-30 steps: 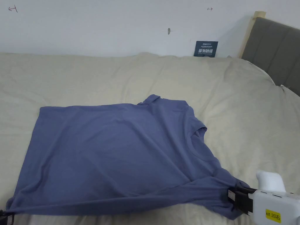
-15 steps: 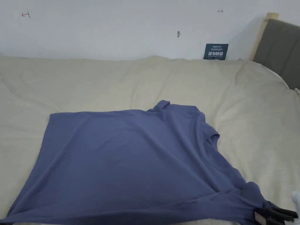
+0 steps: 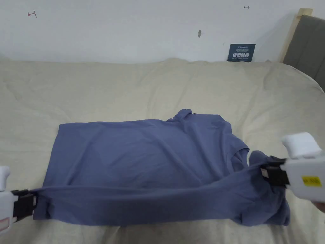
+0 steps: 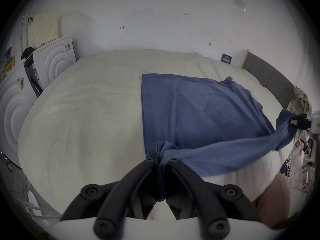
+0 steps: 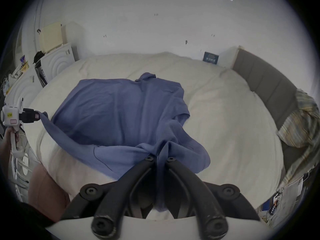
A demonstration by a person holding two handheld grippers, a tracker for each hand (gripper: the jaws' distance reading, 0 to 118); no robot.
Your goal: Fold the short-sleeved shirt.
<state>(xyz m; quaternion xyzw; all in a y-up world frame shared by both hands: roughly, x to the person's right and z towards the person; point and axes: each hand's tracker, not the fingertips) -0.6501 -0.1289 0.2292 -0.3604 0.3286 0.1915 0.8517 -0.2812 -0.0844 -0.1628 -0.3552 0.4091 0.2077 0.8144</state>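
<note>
Both hand-held grippers have lifted the shirt's (image 3: 142, 152) near edge.

Bedroom, wide bed (image 3: 158, 85) with cream duvet, grey padded headboard (image 3: 306, 44), white wall (image 3: 127, 28)

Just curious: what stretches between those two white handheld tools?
A lifted edge of the blue short-sleeved shirt, pinched by the left gripper and right gripper, per the head view.

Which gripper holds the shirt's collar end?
The right gripper: its grip is beside the neckline of the shirt. The left gripper grips the hem end.
</note>
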